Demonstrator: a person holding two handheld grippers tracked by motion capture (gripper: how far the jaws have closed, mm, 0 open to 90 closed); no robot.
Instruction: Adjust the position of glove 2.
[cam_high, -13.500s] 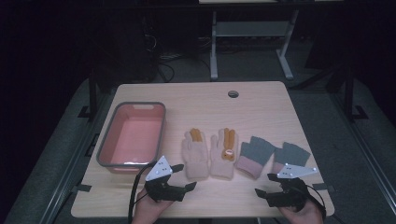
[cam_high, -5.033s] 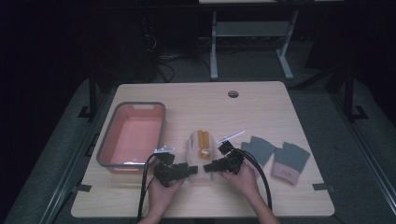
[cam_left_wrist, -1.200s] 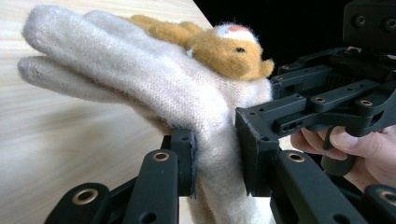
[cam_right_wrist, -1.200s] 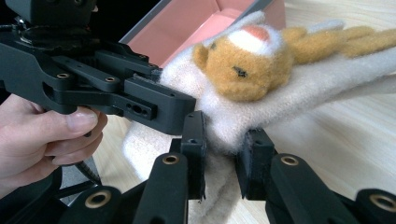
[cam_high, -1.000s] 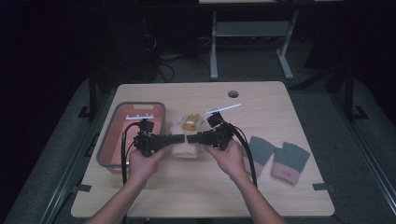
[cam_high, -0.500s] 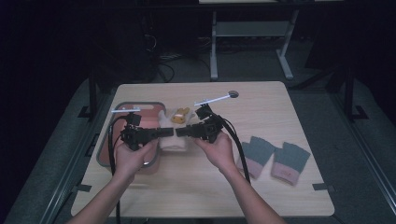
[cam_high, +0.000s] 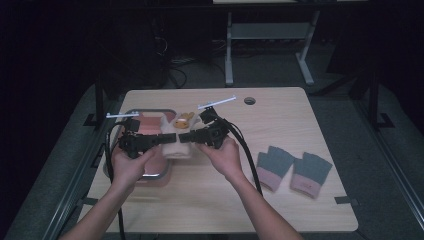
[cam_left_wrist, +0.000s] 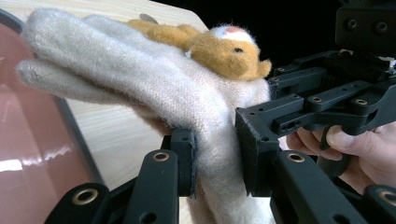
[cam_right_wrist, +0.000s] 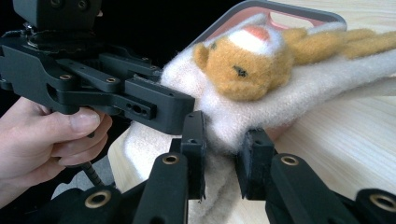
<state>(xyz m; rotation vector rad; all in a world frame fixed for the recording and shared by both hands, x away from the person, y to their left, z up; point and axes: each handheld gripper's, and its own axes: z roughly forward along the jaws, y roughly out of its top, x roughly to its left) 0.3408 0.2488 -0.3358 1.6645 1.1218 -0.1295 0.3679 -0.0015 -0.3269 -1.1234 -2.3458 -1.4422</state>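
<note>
The left tool (cam_high: 167, 139) and the right tool (cam_high: 186, 137) meet nose to nose above the desk (cam_high: 280, 190), each with its jaws clamped on one end of a pair of cream gloves (cam_high: 177, 146) trimmed with an orange plush animal (cam_high: 184, 119). In the left gripper view the left tool (cam_left_wrist: 217, 156) pinches the cream knit (cam_left_wrist: 154, 84) near the cuff, the fingers of the gloves trailing away over the tray, the plush animal (cam_left_wrist: 224, 53) riding on top. In the right gripper view the right tool (cam_right_wrist: 223, 154) bites the same bundle (cam_right_wrist: 299, 93) just below the animal's head (cam_right_wrist: 243, 60). The gloves hang between the two tools, clear of the desk, at the right-hand edge of a grey-rimmed tray (cam_high: 125, 114) with a pink floor; the glove fingers reach over its rim. What lies in the tray beneath the hands cannot be made out. Well apart, toward the right side of the desk, a second pair of gloves (cam_high: 294, 169), grey with pink cuffs, lies flat side by side.
</note>
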